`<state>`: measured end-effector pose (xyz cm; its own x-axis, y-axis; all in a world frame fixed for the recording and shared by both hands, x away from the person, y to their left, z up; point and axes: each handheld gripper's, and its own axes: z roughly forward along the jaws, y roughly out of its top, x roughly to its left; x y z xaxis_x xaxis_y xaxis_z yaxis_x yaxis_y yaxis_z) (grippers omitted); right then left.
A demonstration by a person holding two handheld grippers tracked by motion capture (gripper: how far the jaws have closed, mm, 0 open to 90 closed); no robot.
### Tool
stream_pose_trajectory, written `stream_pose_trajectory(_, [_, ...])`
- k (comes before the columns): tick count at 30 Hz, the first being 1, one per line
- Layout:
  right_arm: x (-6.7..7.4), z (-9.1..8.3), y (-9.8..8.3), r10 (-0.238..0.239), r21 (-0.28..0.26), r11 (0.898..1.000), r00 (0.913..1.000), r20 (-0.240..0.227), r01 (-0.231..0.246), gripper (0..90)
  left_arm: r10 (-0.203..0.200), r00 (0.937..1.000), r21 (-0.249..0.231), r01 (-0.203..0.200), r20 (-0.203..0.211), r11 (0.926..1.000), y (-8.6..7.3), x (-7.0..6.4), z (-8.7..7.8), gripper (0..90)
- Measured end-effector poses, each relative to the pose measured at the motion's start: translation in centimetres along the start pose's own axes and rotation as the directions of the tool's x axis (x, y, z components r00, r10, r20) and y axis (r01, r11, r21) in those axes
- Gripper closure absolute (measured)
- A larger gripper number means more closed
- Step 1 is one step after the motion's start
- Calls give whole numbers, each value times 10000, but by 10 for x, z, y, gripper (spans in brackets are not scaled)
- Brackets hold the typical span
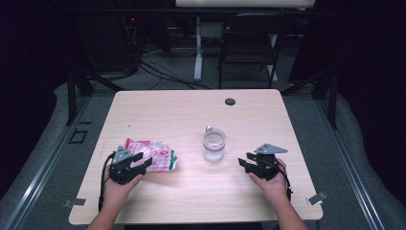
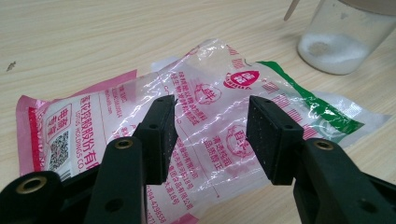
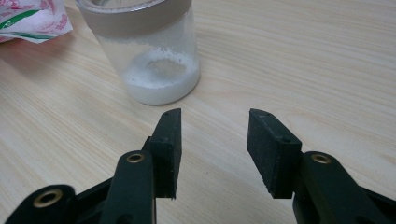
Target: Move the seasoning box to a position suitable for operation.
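A crumpled clear plastic bag printed in pink, white and green lies flat on the wooden table, left of centre. My left gripper hovers over its near end, jaws open, with the bag below the gap and no pad pressing on it. To the bag's right a clear glass jar stands upright, with white powder in its bottom and a spoon handle sticking out. My right gripper is open a short way right of the jar, nothing between its jaws.
A small dark round cap sits in the table's far edge area. A black chair and a white desk leg stand on the floor beyond the table. Metal brackets mark the near corners.
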<state>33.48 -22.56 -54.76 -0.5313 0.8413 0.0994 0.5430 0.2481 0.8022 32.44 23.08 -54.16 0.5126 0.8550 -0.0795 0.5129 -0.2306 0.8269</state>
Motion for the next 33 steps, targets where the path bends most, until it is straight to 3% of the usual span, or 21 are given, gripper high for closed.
stream_pose_trajectory(10, [0, 2, 0, 38, -19, 10000, 9999, 115, -37, 562, 35, 10000, 22, -35, 3, 10000, 0, 0, -1, 525])
stream_pose_trajectory(22, [6, 3, 2, -214, -131, 9997, 9998, -7, 213, 622, 152, 9998, 25, -152, 99, 9999, 0, -4, -3, 549])
stream_pose_trajectory(24, [7, 3, 3, -89, -224, 9997, 9999, -123, 86, 631, 148, 9997, -10, -148, 193, 9999, 0, -6, -4, 569])
stream_pose_trajectory(28, [8, 0, 11, 50, -307, 9995, 10000, -23, -51, 648, 91, 9988, 28, -93, 473, 10000, 5, -12, -5, 625])
stream_pose_trajectory(30, [11, -6, 21, -269, -541, 9981, 9990, 360, 288, 657, 116, 9987, 17, -117, 487, 9999, 11, -16, -4, 633])
stream_pose_trajectory(33, [12, -14, 42, -494, -931, 9942, 9975, 498, 539, 663, 226, 9983, -167, -217, 545, 9996, 25, -22, -2, 672])
